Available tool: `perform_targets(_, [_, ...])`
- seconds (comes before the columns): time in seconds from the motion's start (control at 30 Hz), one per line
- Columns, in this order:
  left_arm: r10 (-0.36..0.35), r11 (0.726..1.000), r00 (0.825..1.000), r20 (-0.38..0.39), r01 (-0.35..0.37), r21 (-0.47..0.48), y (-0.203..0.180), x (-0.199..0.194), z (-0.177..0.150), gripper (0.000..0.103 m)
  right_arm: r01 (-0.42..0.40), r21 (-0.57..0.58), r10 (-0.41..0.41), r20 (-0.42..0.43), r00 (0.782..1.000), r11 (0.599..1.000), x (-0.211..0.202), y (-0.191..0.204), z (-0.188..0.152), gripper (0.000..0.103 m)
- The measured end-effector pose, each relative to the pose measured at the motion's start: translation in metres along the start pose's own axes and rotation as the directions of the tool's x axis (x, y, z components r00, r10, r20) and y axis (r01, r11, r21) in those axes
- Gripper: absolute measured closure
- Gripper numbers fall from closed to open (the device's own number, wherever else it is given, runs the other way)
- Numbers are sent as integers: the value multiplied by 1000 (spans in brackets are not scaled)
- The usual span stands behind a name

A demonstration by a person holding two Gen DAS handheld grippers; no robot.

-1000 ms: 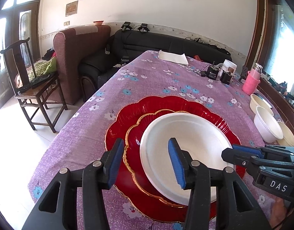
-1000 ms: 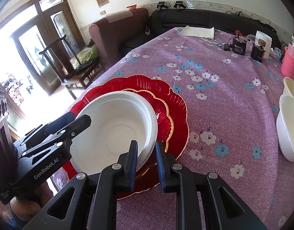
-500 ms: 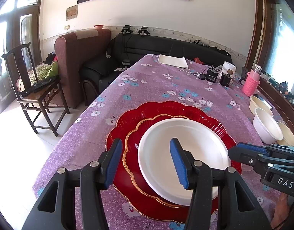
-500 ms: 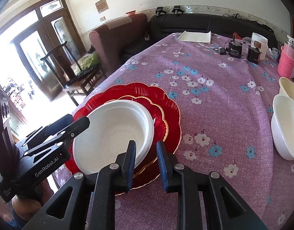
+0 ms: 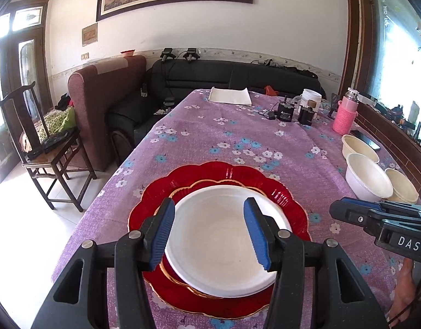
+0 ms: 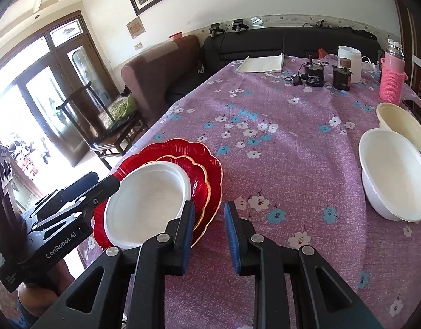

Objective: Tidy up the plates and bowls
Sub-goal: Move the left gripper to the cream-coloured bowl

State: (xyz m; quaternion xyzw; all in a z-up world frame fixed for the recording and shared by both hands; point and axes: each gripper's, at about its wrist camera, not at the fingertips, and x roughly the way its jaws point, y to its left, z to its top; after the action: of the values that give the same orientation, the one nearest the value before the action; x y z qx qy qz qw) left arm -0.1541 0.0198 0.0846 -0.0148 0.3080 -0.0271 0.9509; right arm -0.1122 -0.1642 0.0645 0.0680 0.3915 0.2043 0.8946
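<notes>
The left gripper hangs over the near end of the table with its jaws spread wide and nothing between them; in its own view the white plate fills the lower centre of the frame, straight ahead of the 2 blue pads and a little below them. That plate lies on top of a small red plate, which in turn lies on a large red plate, so 3 plates are nested in 1 stack on the purple flowered tablecloth. Moving rightward, the bowls sit at the right edge of that frame, well apart from the stack: a white bowl flanked by 2 cream bowls, one behind and one to the right. The right gripper also has its jaws parted and holds nothing. In its view the stack lies at lower left, just beside the left pad, while the white bowl sits at the right edge and a cream bowl stands just behind it. My judgement is that the plates look finished and the bowls come next. They lie to the right and forward of both grippers, and the right gripper is clearly the nearer, with open cloth between it and the white bowl's rim.
</notes>
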Motion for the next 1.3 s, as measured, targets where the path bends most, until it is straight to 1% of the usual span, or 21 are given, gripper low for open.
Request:
perform_targets(0.1, [-19, 999, 1000, 3, 19, 32, -17, -3, 4, 50, 7, 31, -8, 26, 1000, 1000, -13, -14, 0, 78])
perform_targets(0.17, [-37, 998, 999, 0, 37, 50, -30, -5, 4, 46, 11, 52, -13, 42, 999, 999, -21, -26, 0, 78])
perform_targets(0.23, [-55, 996, 998, -9, 56, 70, -45, -4, 4, 46, 20, 78, -25, 60, 998, 997, -31, -39, -1, 78])
perform_targets(0.33, [-103, 986, 994, -36, 107, 130, -79, -2, 2, 46, 36, 133, -48, 92, 995, 990, -50, -67, -6, 78])
perform_targets(0.4, [-154, 972, 986, -65, 163, 171, -105, 0, -1, 46, 47, 178, -68, 113, 991, 983, -63, -87, -10, 78])
perform_targets(0.5, [-243, 939, 961, -131, 267, 216, -148, 7, -6, 46, 82, 260, -120, 134, 984, 962, -84, -125, -21, 76])
perform_targets(0.6, [-294, 907, 937, -189, 336, 255, -188, 15, -11, 46, 111, 341, -173, 157, 972, 933, -109, -163, -33, 76])
perform_targets(0.7, [-363, 863, 897, -253, 426, 271, -231, 24, -11, 46, 151, 418, -241, 172, 955, 896, -135, -200, -46, 76])
perform_targets(0.73, [-386, 845, 881, -275, 457, 278, -247, 27, -9, 46, 161, 443, -261, 175, 949, 882, -144, -211, -51, 76])
perform_targets(0.87, [-455, 792, 834, -313, 539, 286, -295, 31, 4, 46, 193, 543, -336, 178, 925, 817, -175, -255, -70, 76])
perform_targets(0.93, [-488, 764, 807, -332, 579, 285, -318, 37, 14, 46, 200, 577, -357, 172, 918, 792, -185, -270, -77, 76])
perform_targets(0.97, [-497, 756, 802, -333, 588, 289, -330, 42, 21, 46, 199, 594, -364, 171, 916, 780, -189, -277, -81, 76])
perform_targets(1.0, [-494, 753, 799, -342, 590, 290, -341, 50, 28, 46, 196, 608, -367, 171, 914, 769, -192, -282, -84, 76])
perform_targets(1.03, [-498, 747, 790, -358, 600, 285, -348, 56, 33, 46, 190, 619, -367, 171, 914, 762, -195, -286, -86, 76])
perform_targets(1.07, [-514, 735, 768, -382, 624, 265, -357, 66, 39, 47, 187, 625, -367, 171, 915, 758, -197, -290, -88, 76])
perform_targets(1.1, [-522, 733, 759, -390, 632, 250, -364, 74, 45, 48, 189, 630, -370, 169, 913, 754, -199, -293, -89, 76])
perform_targets(1.13, [-518, 738, 756, -400, 632, 238, -371, 84, 50, 48, 190, 635, -374, 167, 912, 748, -201, -296, -91, 74])
perform_targets(1.17, [-517, 735, 743, -426, 640, 223, -380, 96, 55, 48, 188, 641, -374, 167, 912, 744, -202, -299, -91, 71])
perform_targets(1.2, [-521, 730, 725, -451, 652, 205, -387, 108, 59, 50, 186, 647, -374, 165, 912, 739, -203, -302, -92, 69])
perform_targets(1.27, [-504, 740, 721, -475, 644, 192, -398, 127, 62, 66, 186, 659, -380, 162, 911, 728, -205, -308, -96, 66])
perform_targets(1.3, [-491, 741, 716, -496, 643, 194, -405, 138, 63, 69, 189, 662, -382, 159, 910, 725, -204, -311, -95, 66])
